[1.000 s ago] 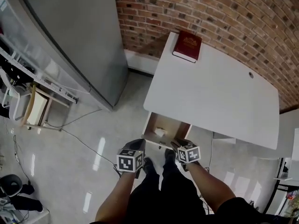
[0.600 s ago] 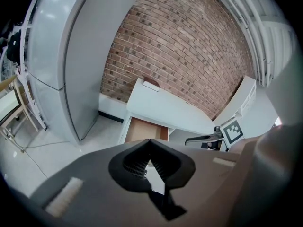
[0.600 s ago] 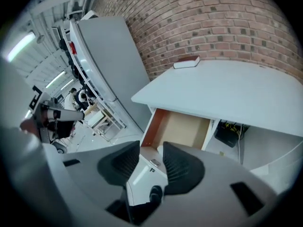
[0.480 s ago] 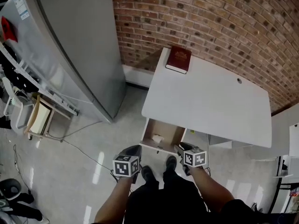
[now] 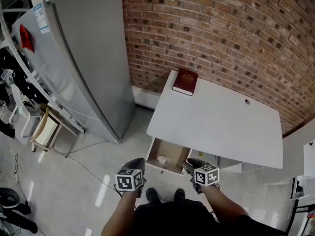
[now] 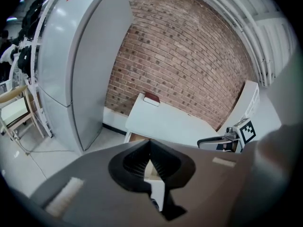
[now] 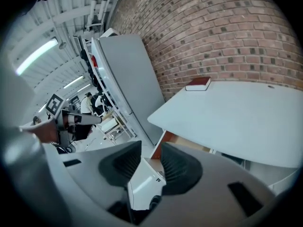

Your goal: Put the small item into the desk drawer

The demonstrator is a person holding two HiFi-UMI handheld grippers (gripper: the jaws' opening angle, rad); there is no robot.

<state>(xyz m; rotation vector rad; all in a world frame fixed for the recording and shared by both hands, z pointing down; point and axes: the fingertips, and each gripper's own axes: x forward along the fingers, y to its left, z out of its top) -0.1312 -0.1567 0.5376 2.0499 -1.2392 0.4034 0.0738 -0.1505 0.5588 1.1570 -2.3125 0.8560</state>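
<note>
A: Where is the small item (image 5: 163, 159)?

B: It lies in the open desk drawer (image 5: 176, 155), toward its left side. It is a pale lump, too small to tell its shape. The drawer is a shallow box, brown wood inside with a white front.

A: And the grippers?

B: Neither holds anything. The left gripper (image 5: 138, 162) has its ribbed dark pads brought together at the tips. The right gripper (image 5: 190, 164) has its jaws apart with nothing between them, though they have just been closing a little. In the head view, each sits by one front corner of the drawer.

A: What lies around it?

B: The drawer juts from under a smooth white desk (image 5: 221, 127) with rounded corners. A dark red book (image 5: 185, 81) lies flat at its far left corner, close to the rough brick wall (image 5: 221, 38).

A: Is there room to move?

B: Glossy pale floor (image 5: 93, 156) lies open on the left, up to a tall grey cabinet (image 5: 88, 68). A thin cable (image 5: 74, 157) trails across it.
</note>
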